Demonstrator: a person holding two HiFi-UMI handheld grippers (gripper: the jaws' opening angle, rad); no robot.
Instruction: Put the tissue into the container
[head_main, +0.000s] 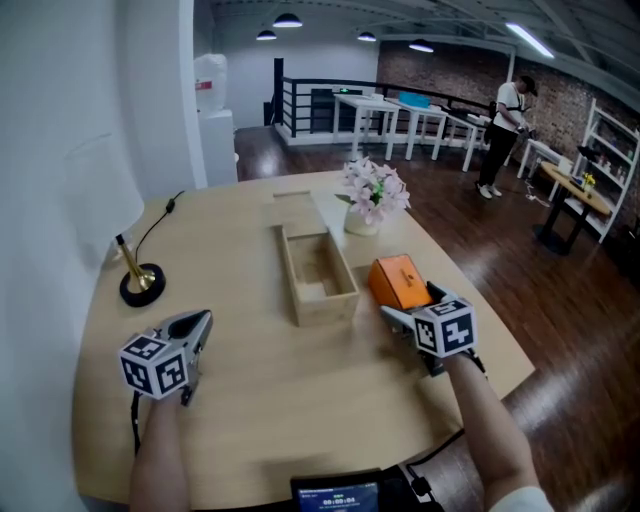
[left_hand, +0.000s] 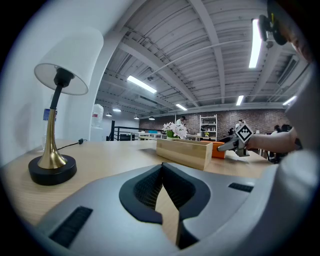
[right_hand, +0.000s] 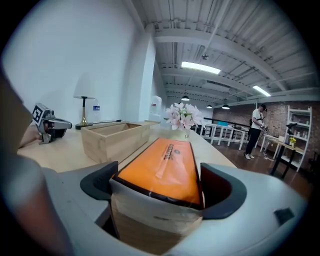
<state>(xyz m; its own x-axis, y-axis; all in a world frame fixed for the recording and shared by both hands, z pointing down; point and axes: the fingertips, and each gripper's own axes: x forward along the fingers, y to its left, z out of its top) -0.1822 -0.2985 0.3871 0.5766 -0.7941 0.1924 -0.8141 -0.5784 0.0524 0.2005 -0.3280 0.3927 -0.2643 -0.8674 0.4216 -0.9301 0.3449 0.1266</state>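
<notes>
An orange tissue pack (head_main: 397, 280) lies flat on the round table, right of an open wooden container (head_main: 318, 272) that holds nothing. My right gripper (head_main: 410, 300) straddles the pack's near end. In the right gripper view the pack (right_hand: 162, 165) fills the gap between the jaws, which stand at their widest and do not visibly squeeze it, with the container (right_hand: 112, 140) ahead to the left. My left gripper (head_main: 200, 325) rests low over the table at the front left, shut and with nothing in it. From there the container (left_hand: 182, 152) is ahead.
A brass lamp (head_main: 140, 280) with a black base and cord stands at the left. A vase of pink flowers (head_main: 370, 200) sits behind the container, beside a flat wooden panel (head_main: 295, 200). The table's curved edge (head_main: 500, 340) runs close on the right. A person (head_main: 505, 130) stands far back.
</notes>
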